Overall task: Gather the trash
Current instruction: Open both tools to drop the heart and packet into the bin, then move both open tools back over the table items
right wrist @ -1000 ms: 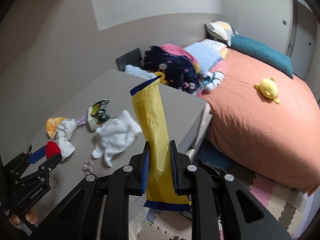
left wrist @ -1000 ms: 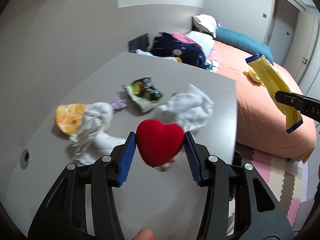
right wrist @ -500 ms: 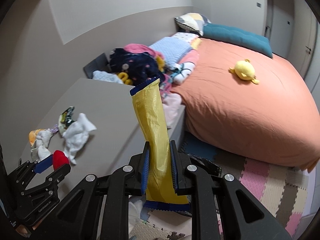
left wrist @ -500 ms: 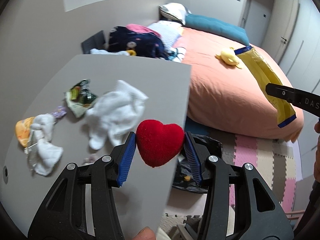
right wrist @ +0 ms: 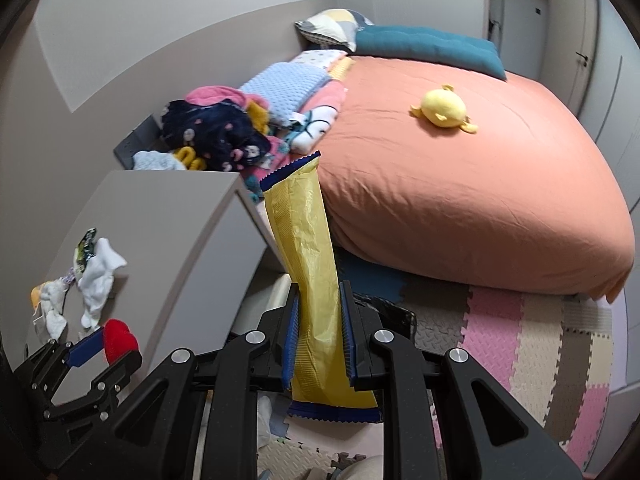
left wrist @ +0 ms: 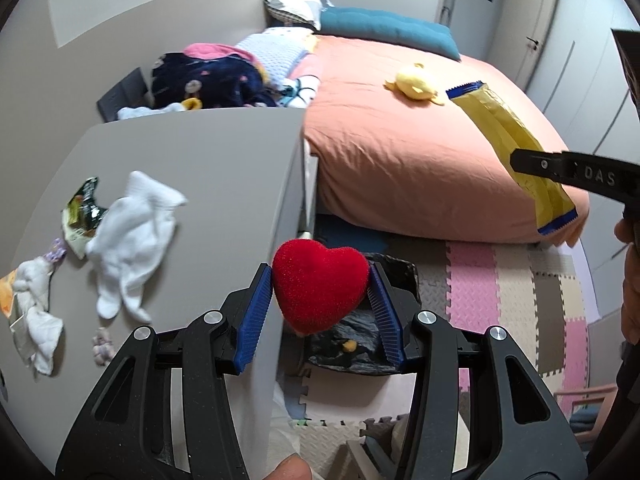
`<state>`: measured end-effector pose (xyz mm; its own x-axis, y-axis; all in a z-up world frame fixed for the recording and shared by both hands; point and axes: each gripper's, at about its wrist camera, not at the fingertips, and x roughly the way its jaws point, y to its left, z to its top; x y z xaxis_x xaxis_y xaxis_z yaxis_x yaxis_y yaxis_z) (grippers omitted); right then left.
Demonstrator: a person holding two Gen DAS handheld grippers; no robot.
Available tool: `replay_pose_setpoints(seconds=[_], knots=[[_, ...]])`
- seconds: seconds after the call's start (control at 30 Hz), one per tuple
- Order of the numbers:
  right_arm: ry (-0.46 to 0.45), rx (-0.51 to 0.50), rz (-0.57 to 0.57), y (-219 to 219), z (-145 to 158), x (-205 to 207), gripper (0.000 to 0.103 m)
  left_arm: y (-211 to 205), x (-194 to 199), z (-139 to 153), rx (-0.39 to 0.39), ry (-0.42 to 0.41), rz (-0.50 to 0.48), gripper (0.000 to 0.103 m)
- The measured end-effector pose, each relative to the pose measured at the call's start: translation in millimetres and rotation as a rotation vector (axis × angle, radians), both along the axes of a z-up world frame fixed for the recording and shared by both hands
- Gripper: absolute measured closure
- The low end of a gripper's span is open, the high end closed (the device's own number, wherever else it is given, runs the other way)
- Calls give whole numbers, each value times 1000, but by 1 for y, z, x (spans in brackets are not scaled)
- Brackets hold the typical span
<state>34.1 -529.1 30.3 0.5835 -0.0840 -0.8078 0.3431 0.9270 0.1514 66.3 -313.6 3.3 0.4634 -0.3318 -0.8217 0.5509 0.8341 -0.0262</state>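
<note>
My left gripper (left wrist: 320,296) is shut on a red plush heart (left wrist: 320,286) and holds it past the right edge of the grey table (left wrist: 200,168), above a black-lined bin (left wrist: 360,340) on the floor. My right gripper (right wrist: 318,332) is shut on a long yellow wrapper with blue ends (right wrist: 308,260), held upright; it also shows in the left wrist view (left wrist: 508,148). The left gripper with the heart (right wrist: 118,340) shows low left in the right wrist view. A green snack wrapper (left wrist: 82,208), white crumpled tissues (left wrist: 132,236) and an orange wrapper (left wrist: 6,300) lie on the table.
An orange-covered bed (right wrist: 460,184) with a yellow plush (right wrist: 442,110) fills the right side. Piled clothes (right wrist: 216,132) sit beyond the table. Pink and beige foam mats (right wrist: 520,340) cover the floor.
Both grippers have swung right, away from the table top toward the floor beside the bed. The heart now hangs over the bin instead of over the table. Both grips are unchanged.
</note>
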Motion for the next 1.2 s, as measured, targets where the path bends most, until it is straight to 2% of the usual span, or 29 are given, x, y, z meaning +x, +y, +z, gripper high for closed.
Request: replay_pose_setpoints(seconds=[0.27,0.3,0.33,0.37,0.4,0.43,0.6,0.97,1.2], knots=[[68,20,-33,-26,-20,9,83,-23,3,-14,32,38,-47,52],[89,33,-43,-31,-24,12,74,-27,4,-17,40,54,-55,47],[97,36,-57,-34,-27,15,66,-31,8,-21,50,81,-60,22],[107,28,-77,-38,-29,17,55,-33,11,-24,62,98,-52,6],[111,19,-90,-41,-30,20,47,-35,13,-25,70,101,-41,6],[112,11,-104,-45,-30,22,44,-39,16,-27,75,97,-43,6],[109,10,-139,-59,-32,25,39,-46,23,-33,93,112,-44,6],[122,5,-137,-57,-40,29,38,-43,28,-37,100,107,-35,6],[108,-4,-124,-46,-32,28,38,-33,27,-30,72,103,-22,6]])
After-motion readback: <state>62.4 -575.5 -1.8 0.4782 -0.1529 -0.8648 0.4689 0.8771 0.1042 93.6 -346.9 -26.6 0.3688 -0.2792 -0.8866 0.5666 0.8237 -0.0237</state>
